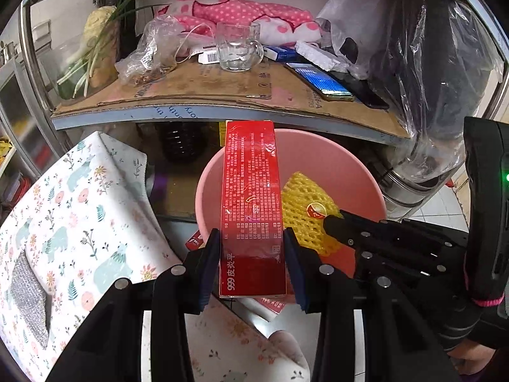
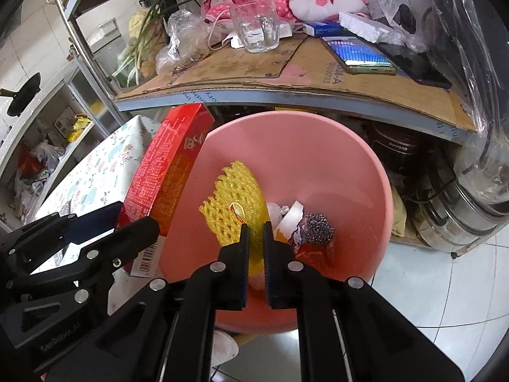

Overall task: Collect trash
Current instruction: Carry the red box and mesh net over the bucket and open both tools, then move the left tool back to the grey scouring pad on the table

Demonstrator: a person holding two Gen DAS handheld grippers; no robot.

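Two grippers over the pink plastic basin (image 2: pixel 366 172): left gripper (image 1: pixel 253 238) clamps the long red cardboard box (image 1: pixel 251 191) by its near end, light, crushable; right gripper (image 2: pixel 254 226) pinches soft yellow foam netting (image 2: pixel 235 197), nearly closed.

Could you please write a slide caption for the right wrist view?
Right tongs hold yellow foam net over pink bin; left tongs bring red box.
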